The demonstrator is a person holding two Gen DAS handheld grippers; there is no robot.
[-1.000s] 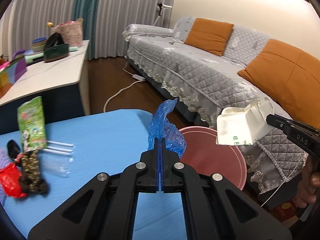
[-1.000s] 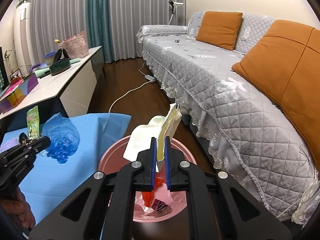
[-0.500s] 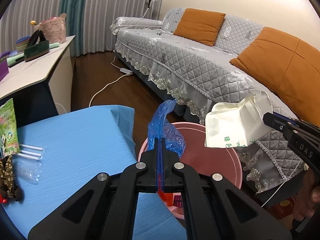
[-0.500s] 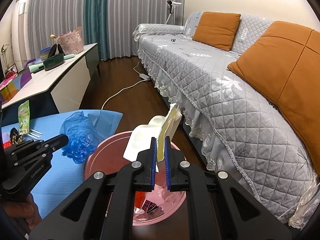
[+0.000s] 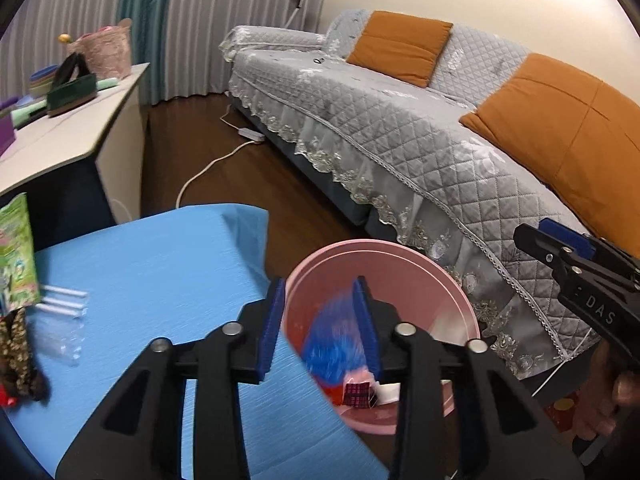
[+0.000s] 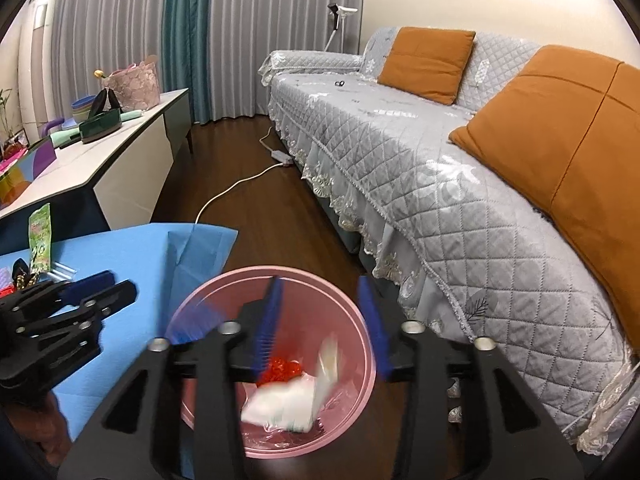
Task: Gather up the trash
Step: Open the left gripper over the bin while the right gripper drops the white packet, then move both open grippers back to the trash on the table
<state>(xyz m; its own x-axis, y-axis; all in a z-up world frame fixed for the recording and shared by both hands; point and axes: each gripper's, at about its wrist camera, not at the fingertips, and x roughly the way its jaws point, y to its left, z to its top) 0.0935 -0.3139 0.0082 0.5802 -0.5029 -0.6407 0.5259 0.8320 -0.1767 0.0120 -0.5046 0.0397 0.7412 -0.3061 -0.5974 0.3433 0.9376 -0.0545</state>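
A pink bin stands on the floor between the blue table and the sofa; it also shows in the right wrist view. My left gripper is open above the bin, and a blurred blue plastic bag is falling from it. My right gripper is open above the bin, and a blurred white carton is dropping inside. Red wrappers lie in the bin. Each gripper shows in the other's view, the right and the left.
The blue table holds a green packet, white straws, clear plastic and a dark wrapper. A grey sofa with orange cushions is on the right. A white sideboard and a floor cable lie behind.
Both grippers opened over the pink bin. The blue bag left my left gripper and the white carton left my right gripper; both are falling into the bin.
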